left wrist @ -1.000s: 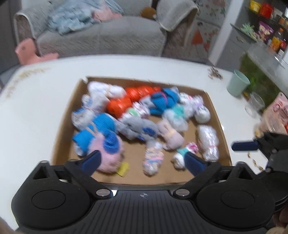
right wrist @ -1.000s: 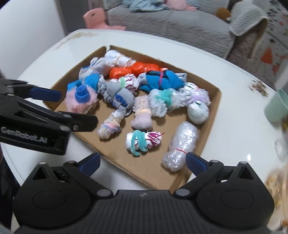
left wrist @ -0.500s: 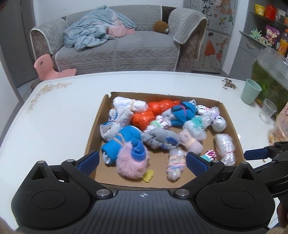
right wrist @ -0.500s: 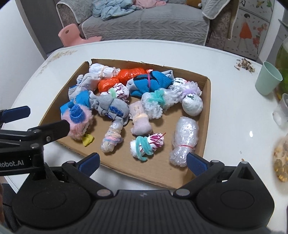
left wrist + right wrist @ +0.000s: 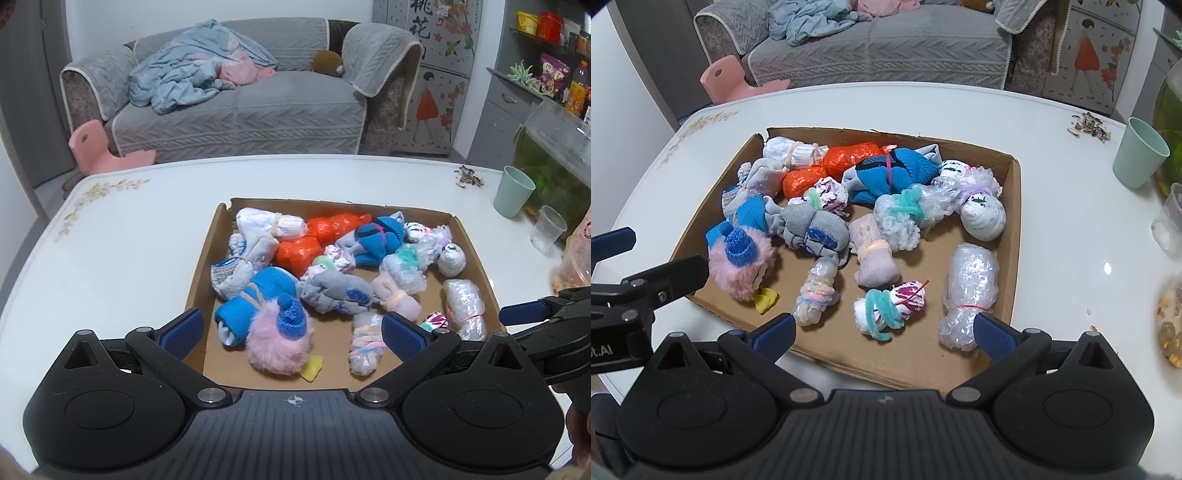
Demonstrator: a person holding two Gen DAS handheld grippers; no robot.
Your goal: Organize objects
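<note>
Bundles of rolled socks and wrapped plastic lay jumbled in a shallow cardboard tray (image 5: pixel 1015 236) that sat on the white tabletop (image 5: pixel 1071 155), most of them heaped toward its far and left side, a few lying apart on the bare cardboard near the front edge. Both claws hung short of the tray with nothing between their fingers: the left claw (image 5: pixel 293 334) stood wide open above the front left corner, the right claw (image 5: pixel 884 334) wide open over the front edge. Nothing had been lifted out, so the sorting looked to be at its very start, with the person choosing a first piece. Nearest the right claw were the bubble-wrap roll (image 5: pixel 969 291) bound with a red band and the white-and-magenta bundle (image 5: pixel 892 306) tied with teal pipe cleaner; nearest the left were the pink fluffy ball (image 5: pixel 279 343) with its blue knit cap and the pastel-banded roll (image 5: pixel 365 345). The next move probably called for lowering one claw over a loose single piece, spanning its narrow width, and closing gently, since these soft bundles would likely squash or slip.
</note>
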